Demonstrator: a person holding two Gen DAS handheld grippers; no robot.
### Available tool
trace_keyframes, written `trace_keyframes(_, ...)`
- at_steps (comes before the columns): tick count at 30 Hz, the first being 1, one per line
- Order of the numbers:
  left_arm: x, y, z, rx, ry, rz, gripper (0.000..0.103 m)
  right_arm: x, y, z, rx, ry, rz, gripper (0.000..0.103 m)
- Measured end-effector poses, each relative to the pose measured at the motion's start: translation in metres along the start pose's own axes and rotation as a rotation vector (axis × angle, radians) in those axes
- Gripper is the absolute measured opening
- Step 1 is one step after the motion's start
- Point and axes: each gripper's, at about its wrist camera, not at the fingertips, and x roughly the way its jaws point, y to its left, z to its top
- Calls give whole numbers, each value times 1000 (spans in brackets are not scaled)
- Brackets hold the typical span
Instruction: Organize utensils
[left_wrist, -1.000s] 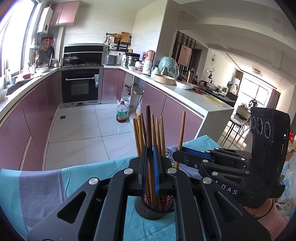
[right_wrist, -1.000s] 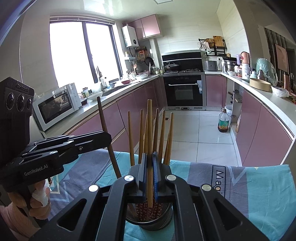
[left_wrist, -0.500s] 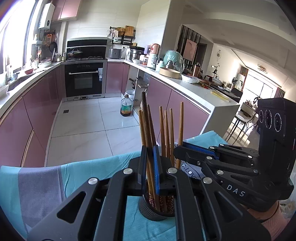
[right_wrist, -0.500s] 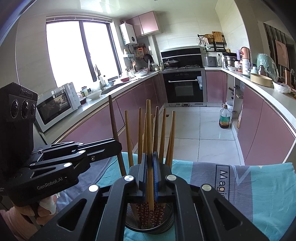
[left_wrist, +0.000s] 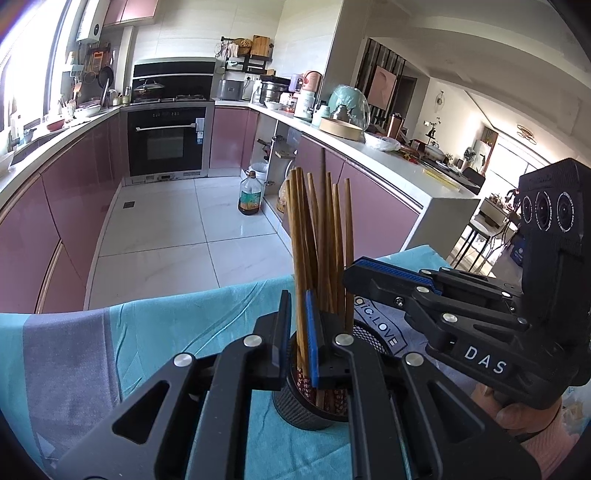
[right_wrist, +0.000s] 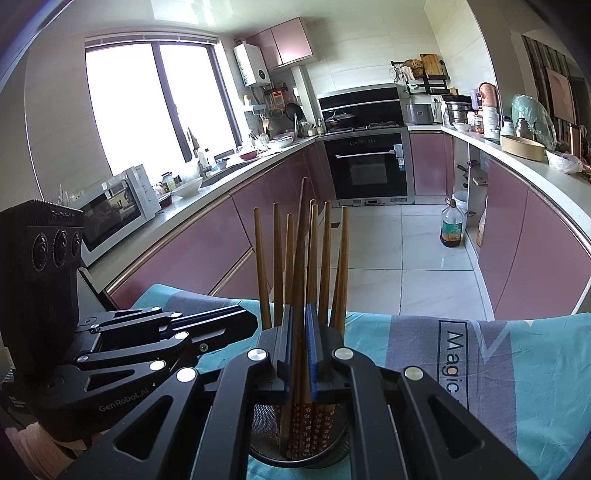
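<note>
Standing near upright in holder (right_wrist: 299, 439): chopsticks (right_wrist: 325, 254)

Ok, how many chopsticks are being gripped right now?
2. One chopstick between the left gripper fingers, another chopstick between the right gripper fingers, both reaching into the mesh holder.

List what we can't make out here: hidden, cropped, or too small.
- Chopstick tip, left wrist view: hidden inside the holder, behind the left gripper.
- Holder base, right wrist view: cut off by the bottom edge and the right gripper.
- Counter items: too small to identify.
</note>
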Motion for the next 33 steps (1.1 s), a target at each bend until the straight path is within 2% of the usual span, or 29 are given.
trace_keyframes(3,3,2,-4,-4,8,-2,8,0,1,-3,-3,0,0,8)
trace_keyframes(5,2,4,-11,-3,2,6,14,-1,3,-5,-5,1,-3,18)
trace_keyframes(7,-3,4,-13,1,-14,27,24,-3,2,-9,-3,-2,-11,25)
trace_keyframes(9,-10,5,-18,9,-39,52,34,-6,4,-13,-6,-7,-17,28)
trace_keyframes(11,-17,6,-23,9,-63,87,52,-11,5,-17,-9,-20,-29,43)
trace_keyframes(12,-22,8,-25,8,-75,101,63,-14,6,-20,-10,-26,-36,45)
trace_keyframes(13,-27,11,-28,3,-90,118,70,-16,6,-21,-13,-30,-39,49)
trace_keyframes(14,-30,12,-29,-1,-103,135,78,-18,7,-23,-15,-36,-42,55)
trace_keyframes(16,-39,16,-35,2,-128,173,81,-25,9,-28,-20,-59,-56,68)
trace_keyframes(18,-48,18,-42,8,-148,207,92,-31,12,-33,-26,-73,-66,72)
trace_keyframes(19,-54,19,-47,12,-170,230,98,-33,14,-35,-31,-76,-75,78)
trace_keyframes(20,-60,21,-49,18,-184,246,98,-37,17,-39,-40,-88,-90,87)
trace_keyframes(22,-71,26,-56,21,-199,272,98,-43,21,-46,-50,-117,-113,96)
trace_keyframes(26,-92,34,-74,-16,-242,308,98,-54,31,-60,-79,-155,-164,96)
trace_keyframes(33,-127,35,-105,-24,-348,380,98,-68,55,-87,-135,-212,-221,96)
